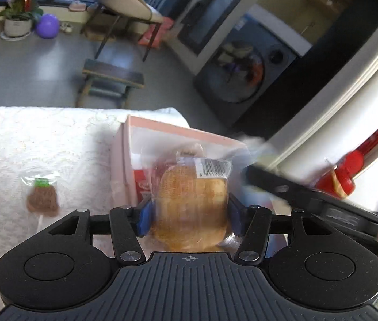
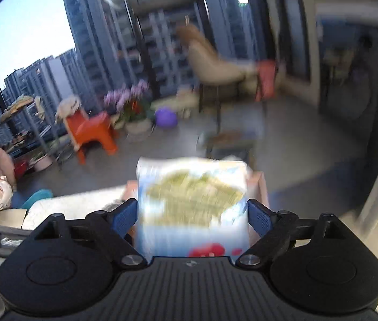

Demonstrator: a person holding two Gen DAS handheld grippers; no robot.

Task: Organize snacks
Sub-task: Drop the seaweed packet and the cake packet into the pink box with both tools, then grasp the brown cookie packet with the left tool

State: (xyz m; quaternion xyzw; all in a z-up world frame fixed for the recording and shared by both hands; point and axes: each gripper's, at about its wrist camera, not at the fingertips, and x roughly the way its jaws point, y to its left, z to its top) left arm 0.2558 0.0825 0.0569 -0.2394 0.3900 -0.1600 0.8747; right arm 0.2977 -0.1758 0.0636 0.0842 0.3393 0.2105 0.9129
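Note:
My left gripper point(image 1: 189, 214) is shut on a clear-wrapped golden bread roll point(image 1: 191, 203) with a barcode label, held above the near edge of a pink open box point(image 1: 124, 160) on a white-clothed table point(image 1: 41, 139). A small brown cookie in a clear wrapper point(image 1: 41, 195) lies on the cloth to the left. My right gripper point(image 2: 193, 214) is shut on a blue and white snack bag point(image 2: 191, 203) with a green-yellow picture, held over the same pink box point(image 2: 259, 184). The right gripper's body point(image 1: 309, 200) shows blurred at the box's right in the left wrist view.
Beyond the table are a dark low stool point(image 1: 108, 80), a beige chair point(image 1: 132, 2), a potted purple orchid point(image 1: 20, 2), a purple ball point(image 1: 47, 25), an orange stool point(image 2: 90, 131) and a washing machine point(image 1: 247, 72). A white door frame point(image 1: 349, 85) stands on the right.

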